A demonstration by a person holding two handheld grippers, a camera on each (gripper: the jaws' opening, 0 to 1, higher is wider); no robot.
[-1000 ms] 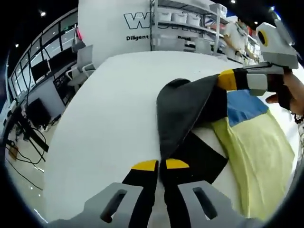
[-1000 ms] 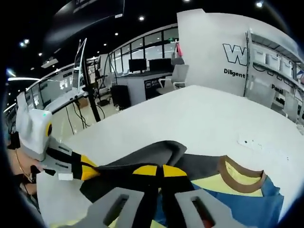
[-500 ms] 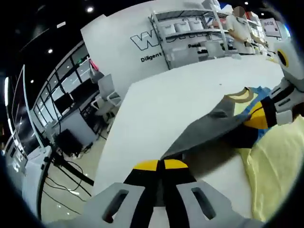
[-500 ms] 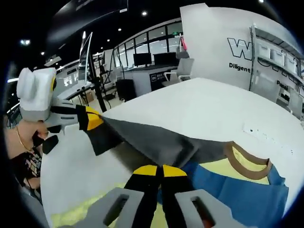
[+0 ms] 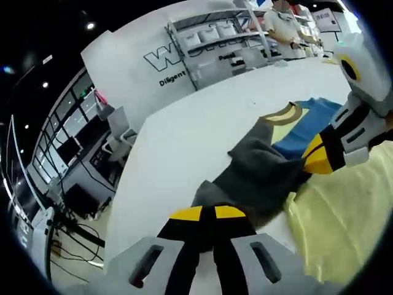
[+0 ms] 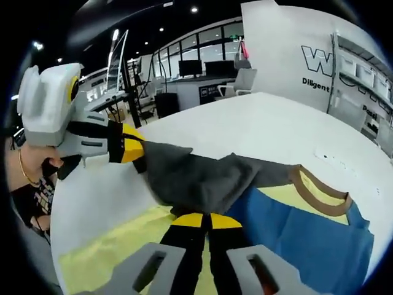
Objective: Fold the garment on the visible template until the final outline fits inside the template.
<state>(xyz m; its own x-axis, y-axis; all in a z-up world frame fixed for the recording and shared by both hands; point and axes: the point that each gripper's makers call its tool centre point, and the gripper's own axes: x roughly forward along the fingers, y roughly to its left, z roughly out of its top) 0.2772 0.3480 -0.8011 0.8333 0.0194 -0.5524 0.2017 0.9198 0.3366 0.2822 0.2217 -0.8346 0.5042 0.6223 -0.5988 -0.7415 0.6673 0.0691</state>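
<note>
The garment [image 6: 288, 215], yellow and blue with a grey sleeve [image 5: 252, 175] and brown collar [image 6: 319, 190], lies on the white table [image 6: 258, 132]. Left gripper [image 5: 214, 213] and right gripper [image 6: 201, 220] are each clamped on the sleeve's edge.

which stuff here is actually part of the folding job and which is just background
Part of the job:
- garment, grey, yellow and blue with a brown collar
- its grey sleeve, pinched by both tongs
- left tongs
- right tongs
- white table it lies on

Just background:
- shelving rack
- office chair
- monitors
- person by the shelves
</note>
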